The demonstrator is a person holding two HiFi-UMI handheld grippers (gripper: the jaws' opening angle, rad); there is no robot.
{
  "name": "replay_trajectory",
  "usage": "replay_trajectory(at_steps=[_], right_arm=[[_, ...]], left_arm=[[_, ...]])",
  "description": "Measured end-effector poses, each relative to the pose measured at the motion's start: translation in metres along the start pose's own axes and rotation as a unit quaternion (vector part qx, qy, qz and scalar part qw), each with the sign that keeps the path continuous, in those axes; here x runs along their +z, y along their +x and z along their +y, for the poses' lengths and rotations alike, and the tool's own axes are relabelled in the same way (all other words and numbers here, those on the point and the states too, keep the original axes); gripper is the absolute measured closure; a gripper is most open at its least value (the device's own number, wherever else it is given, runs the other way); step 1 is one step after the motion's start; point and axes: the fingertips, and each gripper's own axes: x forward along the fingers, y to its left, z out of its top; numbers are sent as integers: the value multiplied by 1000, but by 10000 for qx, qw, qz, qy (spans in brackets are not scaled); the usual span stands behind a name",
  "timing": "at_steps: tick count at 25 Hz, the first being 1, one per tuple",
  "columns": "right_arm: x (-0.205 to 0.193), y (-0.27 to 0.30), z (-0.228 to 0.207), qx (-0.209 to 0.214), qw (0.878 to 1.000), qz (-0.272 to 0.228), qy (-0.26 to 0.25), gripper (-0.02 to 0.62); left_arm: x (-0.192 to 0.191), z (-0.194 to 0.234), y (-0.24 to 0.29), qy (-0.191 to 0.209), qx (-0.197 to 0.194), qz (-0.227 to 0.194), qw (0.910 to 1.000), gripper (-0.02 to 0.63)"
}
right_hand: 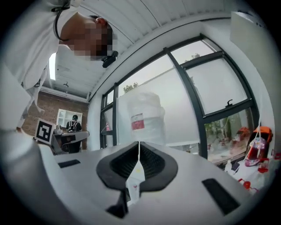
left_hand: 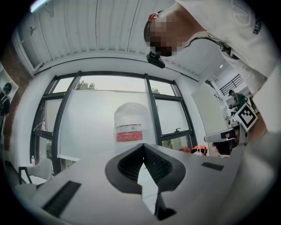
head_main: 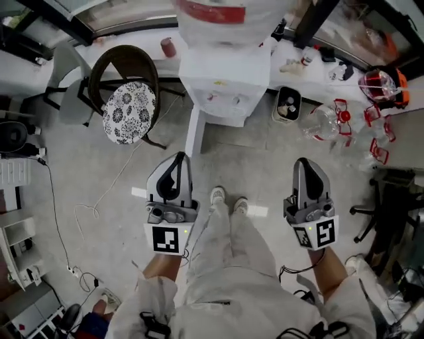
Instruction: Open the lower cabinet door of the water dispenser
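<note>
Grey concrete floor (head_main: 265,165) below, tall windows (left_hand: 96,118) beyond. The dispenser (head_main: 225,86) stands at the far edge of the floor, dead centre, straight ahead of the person's shoes (head_main: 228,198). It's a white box with a clear, red-labelled bottle (head_main: 215,13) on top. A chair (head_main: 129,109) with a flowered cushion sits just beside it on the left. A small bin (head_main: 288,104) is on its other side, and a loose cable (head_main: 86,212) trails over the left of the floor.

Now the door (head_main: 194,132). A narrow white panel juts from the dispenser's lower left corner toward the person, seen edge-on from above. I read that as the lower door swung out on its hinge, so the job looks done, or very nearly. How wide it stands is hard to judge from up here, and the cabinet's inside is out of sight.

The left gripper (head_main: 177,157) and right gripper (head_main: 303,162) hang level on either side of the legs. Both are well apart from the dispenser and touch nothing. In the left gripper view the ribbed pads (left_hand: 154,163) meet at their tips with nothing between them, only the bottle beyond. The right gripper view shows the same: jaws pressed together, empty.

If anything is left, I'd say it's only a check that the door has opened far enough.
</note>
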Motion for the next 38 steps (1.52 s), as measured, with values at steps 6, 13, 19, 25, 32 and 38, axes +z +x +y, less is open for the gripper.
replay_trajectory(at_steps=[6,13,19,25,32,38], right_arm=[[78,-37,-9,-500,9986,-158,-88,575],[110,-80,-20,-1045,9941,-205,-223,575],[122,-93,-18,-1094,9923,-313,-498,580],[128,-97,-14,-1033,9923,-384,-564,580],[132,-101,-10,-1015,9921,-416,-613,580],[132,-105,-5,-999,9924,-413,-596,580]], left_arm=[[71,-6,7,-255,-116,-200,9994,604],[108,-27,12,-132,-400,-410,9983,604],[123,-34,10,-70,-435,-523,9977,604],[131,-32,6,-7,-332,-631,9975,604],[129,-39,1,-48,-392,-557,9977,604],[129,-46,-4,-43,-501,-484,9976,604]])
